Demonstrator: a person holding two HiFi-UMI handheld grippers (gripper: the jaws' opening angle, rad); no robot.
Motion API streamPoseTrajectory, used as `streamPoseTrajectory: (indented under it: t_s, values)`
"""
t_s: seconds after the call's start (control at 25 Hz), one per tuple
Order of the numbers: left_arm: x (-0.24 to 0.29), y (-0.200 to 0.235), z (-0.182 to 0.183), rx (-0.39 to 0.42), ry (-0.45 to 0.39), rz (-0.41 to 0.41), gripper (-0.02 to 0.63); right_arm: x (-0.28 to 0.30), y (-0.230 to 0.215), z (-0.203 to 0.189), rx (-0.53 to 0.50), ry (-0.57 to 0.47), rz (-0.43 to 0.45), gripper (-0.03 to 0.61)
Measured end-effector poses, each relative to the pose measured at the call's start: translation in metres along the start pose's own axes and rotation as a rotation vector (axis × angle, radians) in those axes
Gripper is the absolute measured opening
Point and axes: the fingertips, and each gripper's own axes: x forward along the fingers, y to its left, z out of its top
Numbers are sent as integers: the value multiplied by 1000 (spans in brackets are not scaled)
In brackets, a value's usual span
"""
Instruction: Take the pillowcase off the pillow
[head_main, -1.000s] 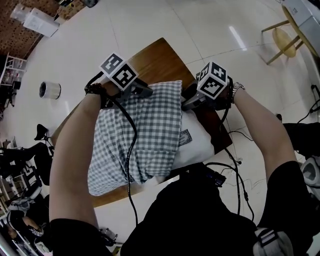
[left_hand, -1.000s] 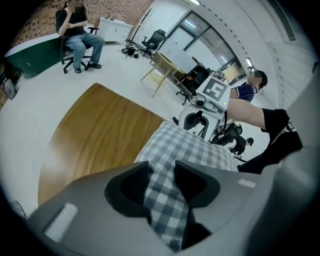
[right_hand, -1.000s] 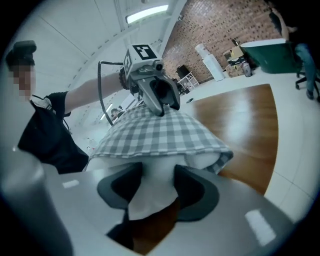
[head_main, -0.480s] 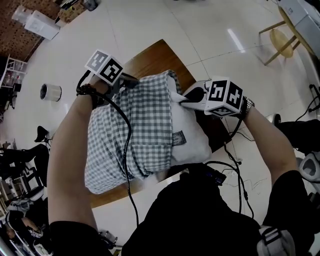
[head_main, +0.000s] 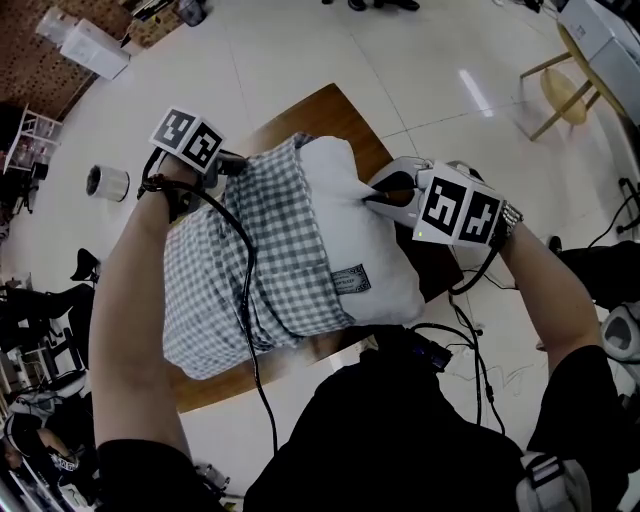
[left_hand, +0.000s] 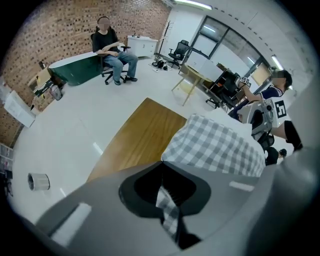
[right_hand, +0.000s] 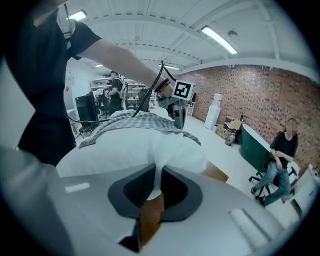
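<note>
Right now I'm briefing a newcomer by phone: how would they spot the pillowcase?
On the wooden table lies a white pillow. The pillowcase is the cloth bunched over its left part, pinched in the left tongs. It alone is grey-and-white checked.

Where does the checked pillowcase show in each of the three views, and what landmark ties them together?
Head view: pillowcase centre-left, bunched on the pillow.
Left gripper view: right of centre, a fold clamped in the left gripper.
Right gripper view: thin strip at upper centre, above the pillow.
Shared landmark: the wooden table.
</note>
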Motion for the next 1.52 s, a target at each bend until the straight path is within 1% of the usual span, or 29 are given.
streamPoseTrajectory:
  t_s: [0.04,0.16,0.28,0.52,0.88,1.04,1.2,1.32,1.4,1.44,1.52]
  values:
    - [-5,4,-5,-4,2,24,6,-3,-1,3,-8,1,-14,20]
    - [-14,13,-18,-28,-12,47,6,-9,-8,8,-22,11,-53,20]
    - [-24,22,-31,-47,-16,88,6,-14,-13,9,-20,23,-86,20]
    - [-45,44,-61,-116,-17,145,6,-15,-32,1,-4,66,-140,21]
    - [-60,66,-99,-229,-48,171,6,-3,-57,-37,54,149,-183,21]
    - [-54,73,-111,-260,-65,180,6,8,-65,-59,98,172,-185,21]
    - [-48,67,-110,-225,-108,173,8,22,-65,-66,116,176,-180,26]
    - [-47,60,-99,-175,-180,186,9,30,-68,-71,99,174,-178,46]
    - [-46,54,-93,-134,-237,201,12,35,-67,-78,96,176,-185,72]
    - [-45,50,-88,-114,-269,208,24,37,-66,-82,97,178,-190,91]
    - [-47,38,-77,-79,-340,219,74,36,-66,-90,104,183,-201,121]
